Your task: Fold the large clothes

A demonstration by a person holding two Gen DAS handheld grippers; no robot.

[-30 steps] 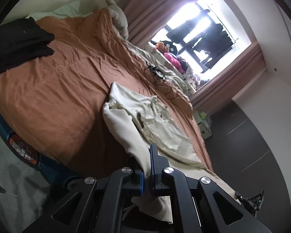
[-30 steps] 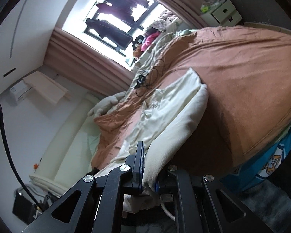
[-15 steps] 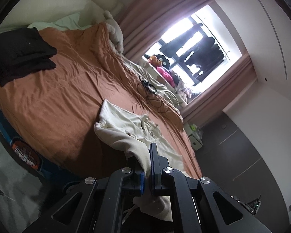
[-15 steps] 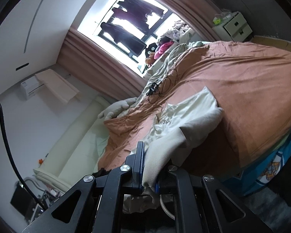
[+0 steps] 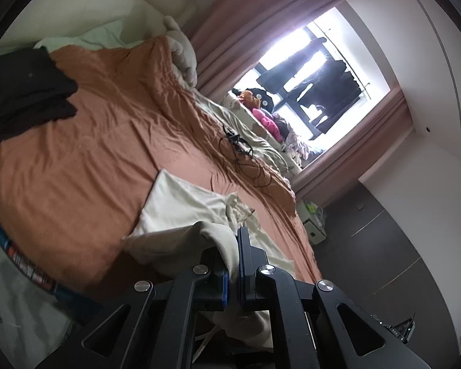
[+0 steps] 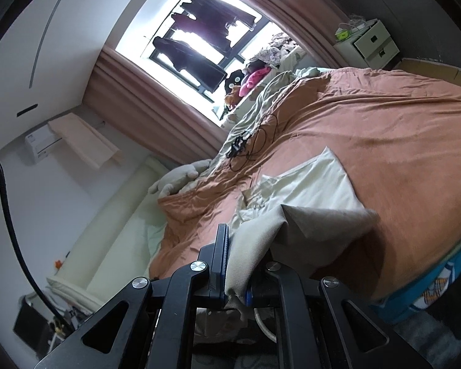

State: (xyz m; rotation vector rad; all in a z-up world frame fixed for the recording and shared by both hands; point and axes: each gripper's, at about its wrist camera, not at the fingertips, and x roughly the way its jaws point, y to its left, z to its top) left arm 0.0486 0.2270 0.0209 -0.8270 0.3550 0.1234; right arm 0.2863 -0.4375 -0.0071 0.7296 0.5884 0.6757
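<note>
lying cream and rumpled on the orange bed cover (image 5: 86,160), the garment (image 5: 181,206), near edge lifted and doubling over. pinching that edge, left tool (image 5: 233,264) and right tool (image 6: 237,264). resting beyond, black cable (image 5: 239,150) and dark clothes (image 5: 21,92).

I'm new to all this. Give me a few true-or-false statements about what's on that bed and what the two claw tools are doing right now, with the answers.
1. Both grippers are clamped on the cream garment. True: the left gripper and the right gripper each pinch its fabric.
2. The garment lies on a blue bedspread. False: the bedspread is rust orange.
3. A pile of dark clothes sits on the bed, apart from the garment. True.
4. The tangled black cable rests on top of the garment. False: it lies beyond it, nearer the window.
5. The curtains are drawn shut. False: the window is uncovered and bright.
</note>
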